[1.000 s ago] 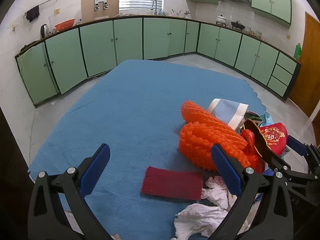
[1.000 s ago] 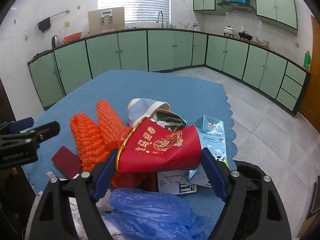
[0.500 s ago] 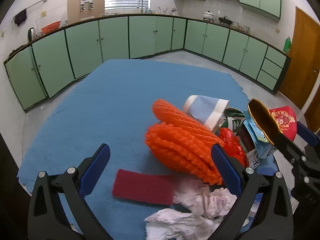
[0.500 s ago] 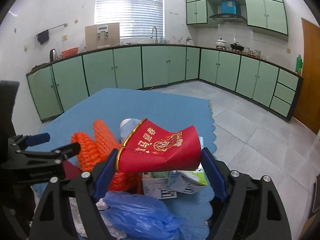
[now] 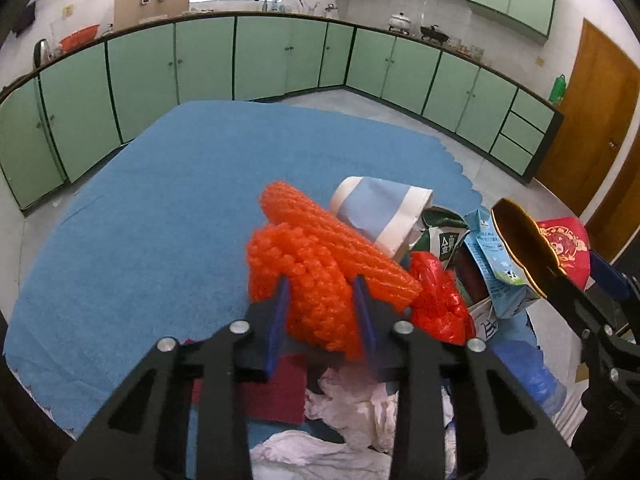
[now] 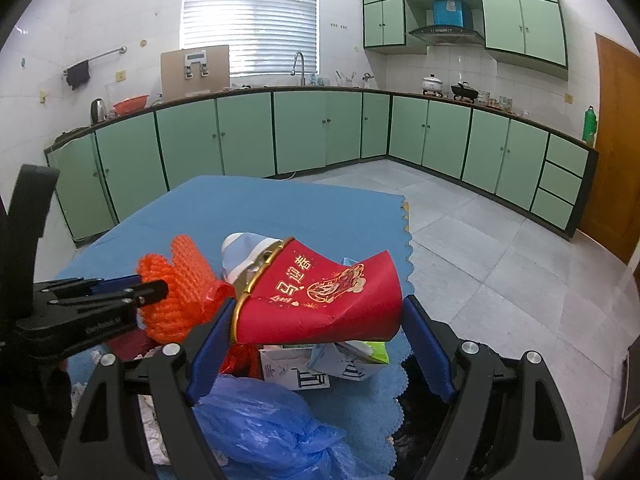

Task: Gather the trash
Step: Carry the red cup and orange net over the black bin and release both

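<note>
Trash pickup midway, both grippers loaded

Left gripper (image 5: 322, 304) is closing on the orange foam-net sleeve (image 5: 320, 268); right gripper (image 6: 316, 332) pinches the red paper cup with gold rim (image 6: 320, 300); cartons, tissue and blue plastic bag (image 6: 264, 420) remain on the blue tablecloth (image 5: 160, 208)

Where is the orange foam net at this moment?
In the left wrist view the orange foam net lies mid-frame on the blue cloth, between the closing left gripper fingers, beside the blue-and-white cup.

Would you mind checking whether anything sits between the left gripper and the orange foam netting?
Nothing visible does: the left gripper is closing with the orange foam netting already directly between its blue pads.
</note>
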### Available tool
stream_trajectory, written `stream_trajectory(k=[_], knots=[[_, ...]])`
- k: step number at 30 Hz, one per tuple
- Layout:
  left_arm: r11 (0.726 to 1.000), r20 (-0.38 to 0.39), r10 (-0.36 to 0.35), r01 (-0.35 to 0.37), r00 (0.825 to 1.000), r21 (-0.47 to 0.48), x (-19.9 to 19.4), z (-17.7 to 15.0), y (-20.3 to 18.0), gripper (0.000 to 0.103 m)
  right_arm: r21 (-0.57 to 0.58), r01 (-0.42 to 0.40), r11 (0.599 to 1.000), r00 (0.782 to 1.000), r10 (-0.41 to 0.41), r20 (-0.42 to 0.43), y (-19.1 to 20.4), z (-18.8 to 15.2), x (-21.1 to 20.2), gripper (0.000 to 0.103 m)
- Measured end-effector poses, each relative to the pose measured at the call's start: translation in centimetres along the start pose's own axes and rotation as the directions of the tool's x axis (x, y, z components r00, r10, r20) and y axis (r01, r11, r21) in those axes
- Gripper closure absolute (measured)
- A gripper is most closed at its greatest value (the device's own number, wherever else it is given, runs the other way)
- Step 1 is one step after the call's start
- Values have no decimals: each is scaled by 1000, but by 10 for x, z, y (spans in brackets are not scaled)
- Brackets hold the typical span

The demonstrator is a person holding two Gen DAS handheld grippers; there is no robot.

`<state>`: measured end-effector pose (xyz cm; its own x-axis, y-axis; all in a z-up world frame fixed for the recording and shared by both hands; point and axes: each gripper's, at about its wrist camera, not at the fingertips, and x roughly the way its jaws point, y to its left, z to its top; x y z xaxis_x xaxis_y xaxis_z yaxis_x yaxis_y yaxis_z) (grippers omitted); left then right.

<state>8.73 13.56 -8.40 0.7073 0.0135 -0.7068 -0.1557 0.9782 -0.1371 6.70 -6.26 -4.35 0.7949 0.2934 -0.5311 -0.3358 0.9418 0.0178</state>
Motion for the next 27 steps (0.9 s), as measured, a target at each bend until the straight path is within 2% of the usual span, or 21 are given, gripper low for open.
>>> stream_trajectory(k=[4,10,16,21,27], knots=[[999,22,18,-17,1000,-29,-9,2,8,90,3,-2,1000,1000,2,14,-2,0,-4,22],[998,93,50,-47,994,-35,-34,9,10,91,18,-1,1000,999,0,48,-4,2,-15,22],[999,187,45,-41,981,-30,-66,20,4,92,27,1,1000,995,-4,100,-9,10,-31,22],[1000,234,-10,10,972,5,-80,30,-17,92,67,26,997,992,-34,125,-28,17,-44,22],[992,238,-120,108,964,65,-73,37,-59,93,113,142,983,981,-156,117,-75,9,-57,22]])
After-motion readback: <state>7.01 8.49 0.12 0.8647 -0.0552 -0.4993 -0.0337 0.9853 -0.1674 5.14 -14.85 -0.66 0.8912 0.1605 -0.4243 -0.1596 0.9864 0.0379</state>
